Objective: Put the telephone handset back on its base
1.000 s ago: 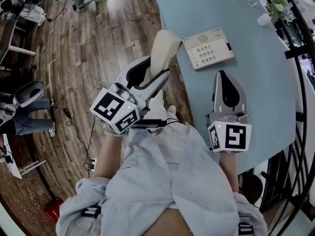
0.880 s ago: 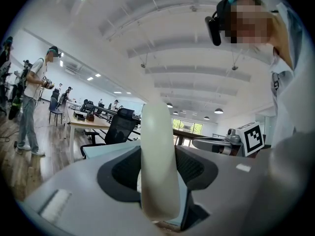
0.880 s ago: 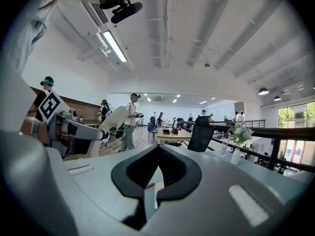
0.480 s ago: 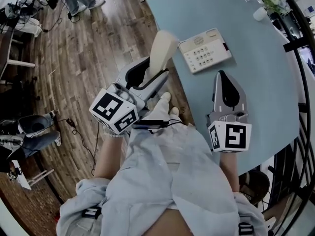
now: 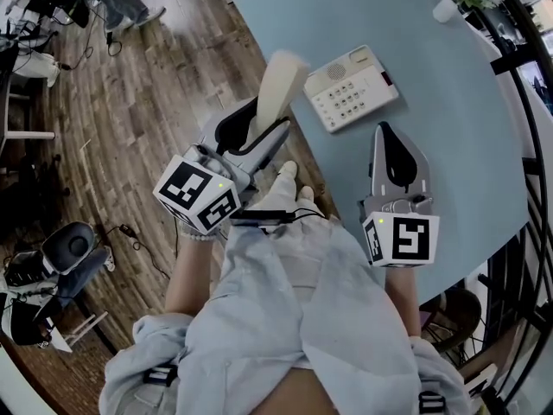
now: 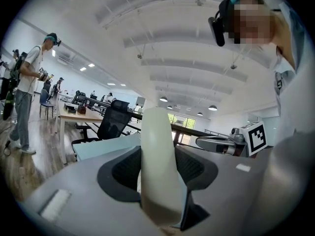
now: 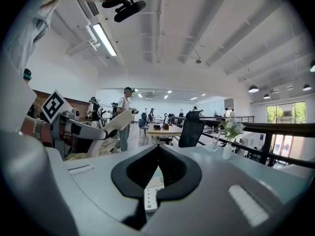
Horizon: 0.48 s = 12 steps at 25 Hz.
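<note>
- Left gripper (image 5: 259, 132) (image 6: 157, 181): as in the earlier frames, it still pinches the cream handset (image 5: 278, 89) (image 6: 156, 151) between its jaws. The handset's free end now sits slightly closer to the left corner of the base (image 5: 350, 86).
- Right gripper (image 5: 383, 128) (image 7: 157, 149): its pose is unchanged, with the jaw tips pressed together on nothing, on the near side of the base, over the tabletop (image 5: 449, 145).
- Hidden parts: the handset's lower end is buried between the left jaws. In the right gripper view the base (image 7: 151, 195) shows only as a strip of keys through the jaw opening.
- Handset orientation: the long axis runs along the left jaws and points away from the person. The upper end leans toward the base's left side and is held in the air beside the base.
</note>
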{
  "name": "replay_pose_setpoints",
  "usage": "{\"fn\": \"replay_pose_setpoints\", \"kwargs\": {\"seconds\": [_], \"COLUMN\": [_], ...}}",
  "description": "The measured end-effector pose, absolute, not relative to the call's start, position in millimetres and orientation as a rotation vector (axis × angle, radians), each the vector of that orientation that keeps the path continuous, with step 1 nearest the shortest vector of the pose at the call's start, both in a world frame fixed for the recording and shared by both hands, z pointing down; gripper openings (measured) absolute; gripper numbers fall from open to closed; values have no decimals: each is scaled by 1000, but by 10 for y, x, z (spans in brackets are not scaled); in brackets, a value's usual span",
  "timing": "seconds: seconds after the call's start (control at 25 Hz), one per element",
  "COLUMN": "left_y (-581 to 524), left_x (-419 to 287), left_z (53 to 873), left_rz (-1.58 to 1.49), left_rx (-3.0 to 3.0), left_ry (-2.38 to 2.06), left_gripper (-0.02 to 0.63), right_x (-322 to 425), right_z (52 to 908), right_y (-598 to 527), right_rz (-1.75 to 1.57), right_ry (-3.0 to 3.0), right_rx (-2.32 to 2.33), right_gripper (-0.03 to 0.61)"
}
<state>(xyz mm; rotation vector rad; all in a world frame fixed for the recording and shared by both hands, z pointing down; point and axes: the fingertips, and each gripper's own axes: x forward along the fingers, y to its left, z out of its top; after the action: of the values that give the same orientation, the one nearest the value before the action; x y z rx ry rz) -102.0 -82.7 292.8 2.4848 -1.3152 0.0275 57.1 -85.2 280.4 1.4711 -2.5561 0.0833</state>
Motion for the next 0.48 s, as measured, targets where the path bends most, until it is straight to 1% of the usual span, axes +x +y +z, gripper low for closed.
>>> {"fn": "replay_pose_setpoints", "kwargs": {"seconds": [0.48], "left_y": [-1296], "left_x": [-879], "left_z": [3110], "left_rz": [72], "left_rx": [2513], "left_ry": [-1195], "left_gripper": [216], "right_x": [703], "right_z": [2955], "right_y": [-1102], "right_rz": [142], "right_ry": [-2468], "right_rx": [1571], "right_gripper": [5]}}
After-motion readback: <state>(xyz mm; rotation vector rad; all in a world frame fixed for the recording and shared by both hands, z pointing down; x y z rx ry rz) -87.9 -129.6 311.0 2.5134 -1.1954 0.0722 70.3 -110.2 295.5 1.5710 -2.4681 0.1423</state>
